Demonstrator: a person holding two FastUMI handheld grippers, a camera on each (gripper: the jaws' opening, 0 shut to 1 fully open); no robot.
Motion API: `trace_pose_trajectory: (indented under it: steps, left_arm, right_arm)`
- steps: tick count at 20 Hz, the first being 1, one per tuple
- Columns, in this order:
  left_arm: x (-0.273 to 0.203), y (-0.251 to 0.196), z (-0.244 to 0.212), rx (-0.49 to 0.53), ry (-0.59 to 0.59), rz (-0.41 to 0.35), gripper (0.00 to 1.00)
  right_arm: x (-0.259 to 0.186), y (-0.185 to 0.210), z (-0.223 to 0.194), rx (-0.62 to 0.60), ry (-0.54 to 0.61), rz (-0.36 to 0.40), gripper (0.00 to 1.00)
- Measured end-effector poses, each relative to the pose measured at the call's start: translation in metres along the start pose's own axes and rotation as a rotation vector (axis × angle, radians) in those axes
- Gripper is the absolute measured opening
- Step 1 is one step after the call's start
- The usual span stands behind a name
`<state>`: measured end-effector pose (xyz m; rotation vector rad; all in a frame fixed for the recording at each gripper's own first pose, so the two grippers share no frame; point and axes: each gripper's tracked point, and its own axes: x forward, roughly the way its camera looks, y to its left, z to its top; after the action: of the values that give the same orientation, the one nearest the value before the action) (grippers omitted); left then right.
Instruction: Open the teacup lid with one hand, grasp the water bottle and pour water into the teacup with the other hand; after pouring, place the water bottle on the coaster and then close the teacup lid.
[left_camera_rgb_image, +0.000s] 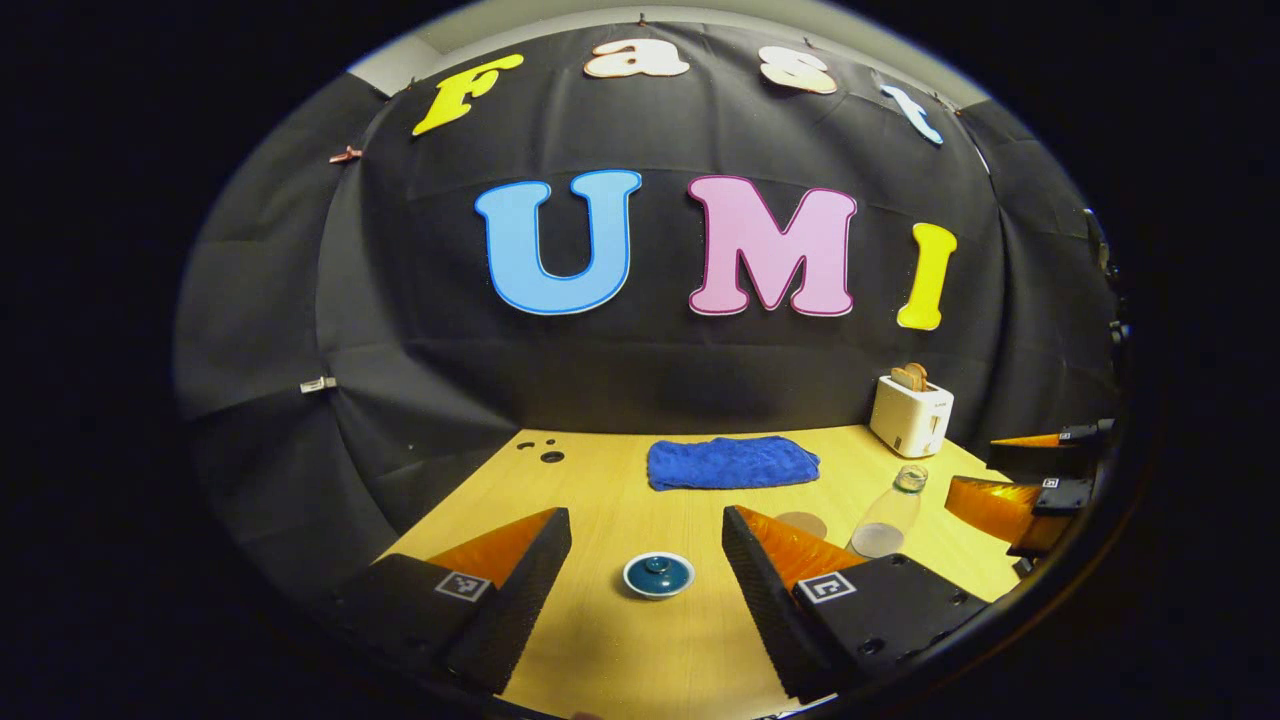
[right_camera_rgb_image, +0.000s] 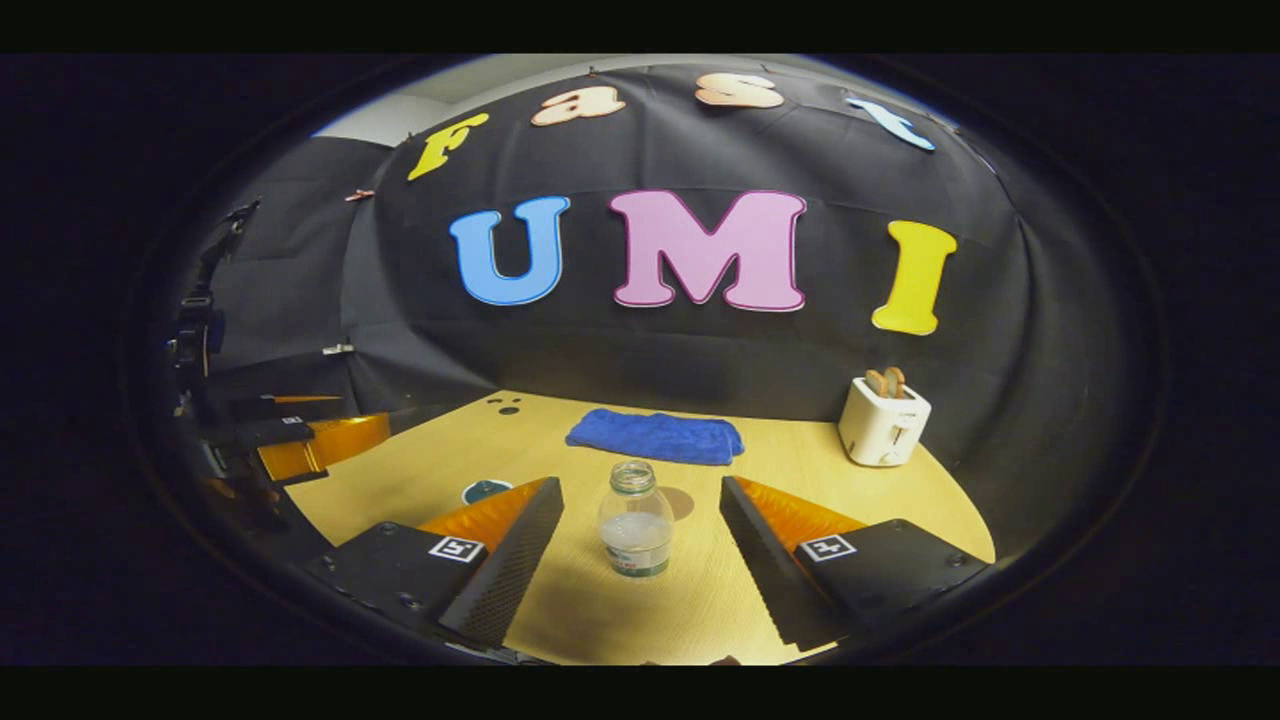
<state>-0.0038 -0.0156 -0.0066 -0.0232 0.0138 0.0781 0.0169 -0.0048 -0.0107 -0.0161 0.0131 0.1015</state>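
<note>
A: Where did the teacup and water bottle stand?
B: Each sat on the bench, centred before spread, unclenched fingers: left gripper, right gripper.
A: And nearby?
B: A blue towel and toaster stood behind; the coaster lay just behind the bottle.

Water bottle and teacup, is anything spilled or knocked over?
No, nothing stands out. The water bottle stands upright with no cap, a little water inside. The teacup sits upright with its lid on. The table looks dry around them.
</note>
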Motion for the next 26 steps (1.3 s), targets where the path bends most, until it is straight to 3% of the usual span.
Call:
trace_pose_trajectory:
  steps: [4, 10, 16, 22, 26]
  left_arm:
    - [0.003, -0.007, -0.012, -0.003, 0.005, 0.04, 0.95]
    - [0.024, -0.006, -0.03, 0.022, 0.032, 0.062, 0.96]
    - [0.079, -0.009, -0.067, 0.059, 0.086, -0.003, 0.96]
    - [0.132, -0.007, -0.11, 0.081, 0.115, -0.043, 0.87]
    - [0.159, -0.003, -0.137, 0.105, 0.141, -0.064, 0.75]
  right_arm:
    - [0.005, -0.009, -0.011, 0.01, -0.003, 0.047, 0.98]
    - [0.01, -0.024, -0.014, 0.002, 0.008, 0.045, 0.98]
    - [0.016, -0.021, -0.049, 0.019, 0.085, 0.054, 0.98]
    - [0.03, -0.01, -0.084, 0.022, 0.165, 0.051, 0.98]
    - [0.042, 0.004, -0.098, 0.029, 0.185, 0.075, 0.98]
